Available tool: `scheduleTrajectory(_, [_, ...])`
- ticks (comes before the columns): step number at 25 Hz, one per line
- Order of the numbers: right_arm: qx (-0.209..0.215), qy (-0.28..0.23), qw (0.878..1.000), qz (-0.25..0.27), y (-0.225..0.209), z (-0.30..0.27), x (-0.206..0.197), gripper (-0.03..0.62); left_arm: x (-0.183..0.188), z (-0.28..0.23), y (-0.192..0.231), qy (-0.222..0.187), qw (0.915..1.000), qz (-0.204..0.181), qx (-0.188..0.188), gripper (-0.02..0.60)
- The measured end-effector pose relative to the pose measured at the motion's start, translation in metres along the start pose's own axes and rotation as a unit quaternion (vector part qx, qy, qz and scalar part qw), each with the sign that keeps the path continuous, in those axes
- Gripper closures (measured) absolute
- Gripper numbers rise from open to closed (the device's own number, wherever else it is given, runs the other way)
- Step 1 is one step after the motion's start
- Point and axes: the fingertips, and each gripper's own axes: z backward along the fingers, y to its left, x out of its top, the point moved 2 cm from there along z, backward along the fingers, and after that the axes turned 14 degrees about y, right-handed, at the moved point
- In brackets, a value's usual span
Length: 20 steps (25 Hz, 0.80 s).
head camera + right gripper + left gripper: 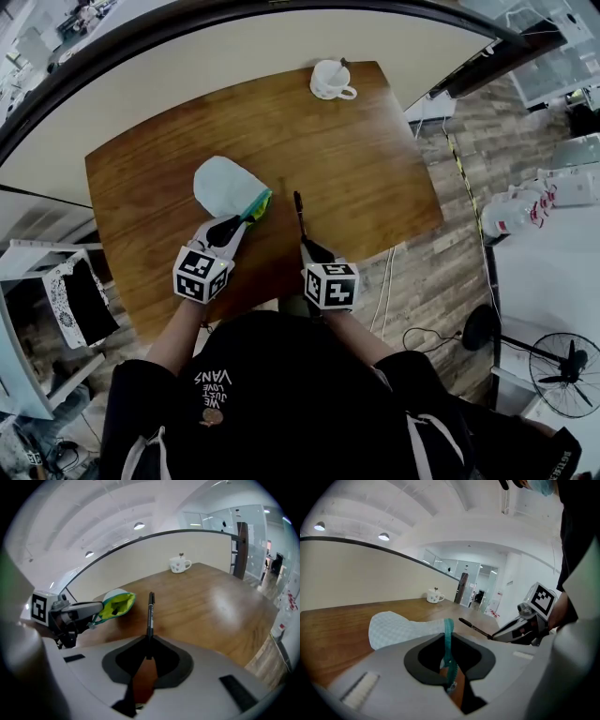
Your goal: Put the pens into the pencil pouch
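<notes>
A pale blue checked pencil pouch (225,186) lies on the wooden table (356,159), its mouth showing a yellow-green lining (114,605) and a teal zipper edge (448,641). My left gripper (230,232) is shut on that zipper edge and holds the mouth up. My right gripper (307,246) is shut on a black pen (298,212), which sticks out ahead of the jaws, lifted off the table just right of the pouch mouth. In the right gripper view the pen (150,612) points away toward the far edge. The left gripper view shows the pen (474,628) and the right gripper (525,623) at right.
A white mug (331,80) stands near the table's far edge, also seen as the mug (180,565) in the right gripper view. A curved cream partition (234,66) runs behind the table. A chair (70,295) stands at the left and a floor fan (562,366) at lower right.
</notes>
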Motion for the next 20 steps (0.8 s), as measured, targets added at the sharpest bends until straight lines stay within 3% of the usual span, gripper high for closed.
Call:
scheduleTrajectory(8, [0.026,0.030,0.996,0.075,0.028,-0.001,-0.005,0.540,0.010,-0.007,-0.005,-0.002,0.9998,-0.016,-0.009,0.532])
scheduleTrajectory(20, [0.045,0.055,0.989,0.132,0.048,-0.008,0.008,0.540,0.009,-0.011,-0.028,0.008,0.9976,-0.051,-0.045,0.532])
